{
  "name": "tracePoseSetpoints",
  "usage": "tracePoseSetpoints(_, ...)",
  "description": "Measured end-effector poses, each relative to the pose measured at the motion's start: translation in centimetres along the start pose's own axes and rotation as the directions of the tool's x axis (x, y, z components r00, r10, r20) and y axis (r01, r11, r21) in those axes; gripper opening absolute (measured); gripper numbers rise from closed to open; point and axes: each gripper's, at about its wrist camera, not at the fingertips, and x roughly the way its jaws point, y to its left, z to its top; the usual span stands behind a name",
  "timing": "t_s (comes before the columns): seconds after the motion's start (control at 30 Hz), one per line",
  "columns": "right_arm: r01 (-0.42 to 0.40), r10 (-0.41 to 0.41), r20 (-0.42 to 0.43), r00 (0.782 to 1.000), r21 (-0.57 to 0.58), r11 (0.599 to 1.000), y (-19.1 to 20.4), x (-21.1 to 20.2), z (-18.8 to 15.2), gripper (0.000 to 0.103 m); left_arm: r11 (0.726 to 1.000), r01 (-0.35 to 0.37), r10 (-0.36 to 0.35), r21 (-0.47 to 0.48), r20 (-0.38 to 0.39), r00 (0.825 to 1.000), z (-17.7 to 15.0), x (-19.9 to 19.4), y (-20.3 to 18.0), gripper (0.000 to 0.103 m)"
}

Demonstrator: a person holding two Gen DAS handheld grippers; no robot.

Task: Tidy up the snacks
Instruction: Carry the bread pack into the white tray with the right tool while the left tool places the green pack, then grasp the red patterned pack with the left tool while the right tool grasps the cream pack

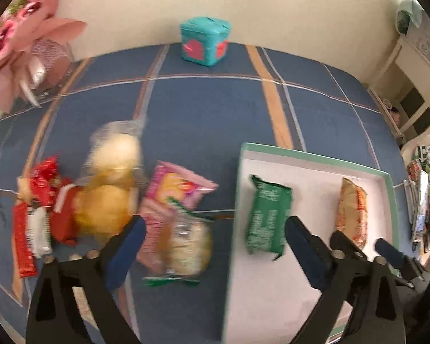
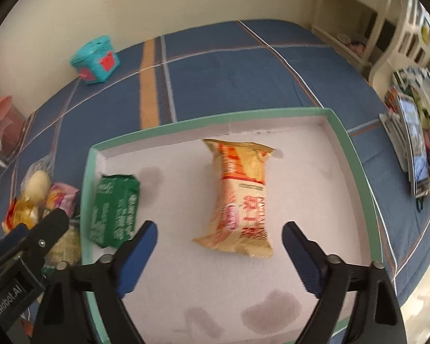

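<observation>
Both our grippers, left gripper (image 1: 213,235) and right gripper (image 2: 219,239), hang wide open and empty. The crinkly green packet (image 1: 268,219) and orange-yellow packet (image 2: 239,197) lie in the shallow white box with the green rim (image 2: 209,120). Next we should probably pick the blurry pink packet (image 1: 172,189), pinching its middle.

A teal cube-shaped box with red patches (image 1: 205,41) is set at the far edge of the blue plaid bedspread (image 1: 215,106), against the cream wall (image 1: 243,3). A pink stuffed toy (image 1: 23,48) is seen at the far left corner. White shelving (image 2: 387,28) is seen beyond the right edge.
</observation>
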Motion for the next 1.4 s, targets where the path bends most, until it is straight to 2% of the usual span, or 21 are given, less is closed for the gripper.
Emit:
tracePoseSetpoints(0.03, -0.006, 0.006, 0.001, 1.0, -0.008, 1.0, 0.3, -0.2, -0.2, 0.103, 1.0, -0.007, 0.007, -0.01, 0.007, 1.0, 0.0, -0.3, 0.7, 0.098)
tracePoseSetpoints(0.23, -0.016, 0.018, 0.025, 1.0, -0.052, 0.998, 2.1, -1.3, -0.8, 0.103, 0.996, 0.012, -0.007, -0.09, 0.056, 0.998, -0.9, -1.9, 5.4, 0.098)
tracePoseSetpoints(0.43, -0.103, 0.108, 0.084, 0.991, -0.053, 0.993, 4.5, -2.6, -1.1, 0.103, 0.979, 0.051, -0.032, -0.198, 0.098, 0.995, -1.8, -4.2, 9.8, 0.103)
tracePoseSetpoints(0.6, -0.172, 0.179, 0.087, 0.98, -0.089, 0.981, 7.8, -3.6, -2.1, 0.103, 0.967, -0.003, 0.031, -0.254, 0.104, 0.994, -2.9, -5.3, 13.4, 0.103)
tracePoseSetpoints(0.7, -0.217, 0.226, 0.068, 0.972, -0.123, 0.968, 10.3, -3.8, -2.9, 0.103, 0.957, -0.036, 0.063, -0.288, 0.086, 0.994, -3.2, -5.4, 15.8, 0.103)
tracePoseSetpoints(0.8, -0.244, 0.256, 0.051, 0.965, -0.166, 0.955, 13.1, -4.0, -4.0, 0.103, 0.941, -0.097, 0.119, -0.325, 0.048, 0.992, -3.7, -5.4, 18.3, 0.103)
tracePoseSetpoints(0.97, -0.273, 0.284, 0.005, 0.959, -0.261, 0.926, 18.2, -3.6, -6.8, 0.103, 0.904, -0.179, 0.176, -0.388, -0.042, 0.983, -5.2, -4.6, 22.6, 0.103)
tracePoseSetpoints(1.1, -0.282, 0.276, -0.065, 0.959, -0.315, 0.906, 21.6, -2.2, -8.9, 0.103, 0.881, -0.204, 0.178, -0.428, -0.099, 0.979, -6.2, -3.3, 25.4, 0.102)
tracePoseSetpoints(1.27, -0.255, 0.229, -0.113, 0.967, -0.343, 0.904, 23.9, -0.3, -10.5, 0.103, 0.846, -0.205, 0.154, -0.492, -0.143, 0.978, -7.2, -1.4, 28.2, 0.102)
tracePoseSetpoints(1.4, -0.231, 0.191, -0.144, 0.971, -0.36, 0.904, 24.9, 1.4, -11.5, 0.103, 0.84, -0.191, 0.131, -0.507, -0.151, 0.98, -7.3, 0.0, 29.2, 0.102)
